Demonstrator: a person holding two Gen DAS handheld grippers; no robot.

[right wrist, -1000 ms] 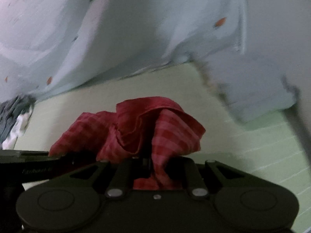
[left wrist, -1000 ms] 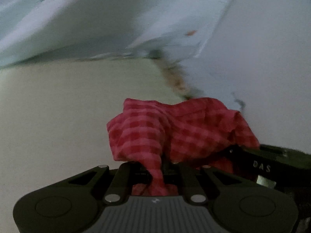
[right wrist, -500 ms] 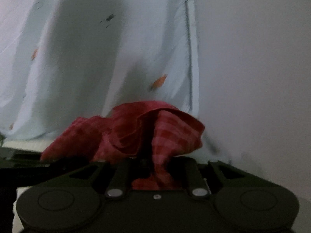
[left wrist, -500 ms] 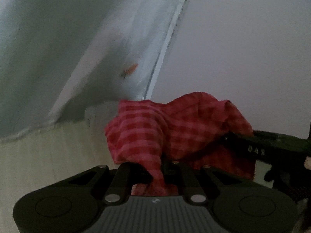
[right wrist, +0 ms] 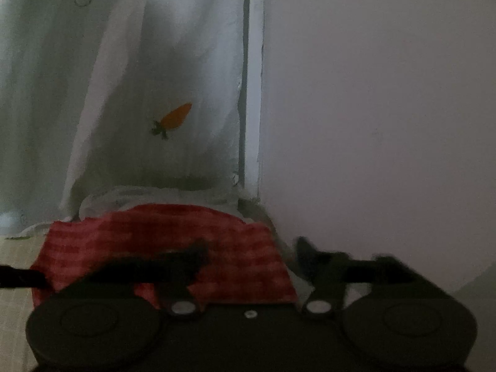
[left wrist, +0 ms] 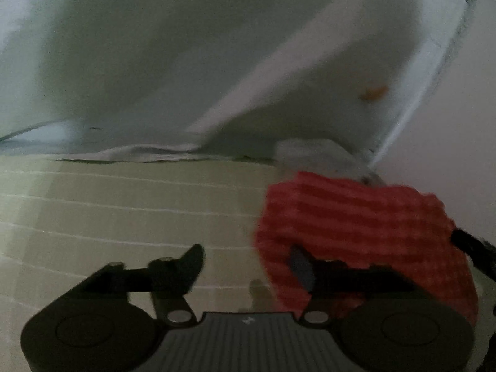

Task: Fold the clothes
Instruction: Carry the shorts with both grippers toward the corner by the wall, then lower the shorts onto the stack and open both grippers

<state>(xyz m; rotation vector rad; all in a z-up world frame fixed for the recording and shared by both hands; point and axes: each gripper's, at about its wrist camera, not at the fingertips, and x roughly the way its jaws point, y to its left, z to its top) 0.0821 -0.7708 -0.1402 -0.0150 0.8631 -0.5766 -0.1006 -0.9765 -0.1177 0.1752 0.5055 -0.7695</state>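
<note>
A red checked cloth (left wrist: 356, 220) lies bunched on the pale green striped surface (left wrist: 124, 210), at the right in the left wrist view. It also shows low and left of centre in the right wrist view (right wrist: 161, 241). My left gripper (left wrist: 248, 260) is open and empty; its right finger is against the cloth's left edge. My right gripper (right wrist: 251, 254) is open and empty, with its left finger over the cloth. The other gripper's dark tip shows at the right edge (left wrist: 471, 245).
A pale curtain with a carrot print (right wrist: 173, 117) hangs behind the surface. A plain wall (right wrist: 372, 108) stands to the right. White fabric (left wrist: 313, 152) is bunched at the curtain's foot, just behind the red cloth.
Both grippers have opened and let go of the red cloth, which now lies on the surface. Both views have tilted down towards the surface.
</note>
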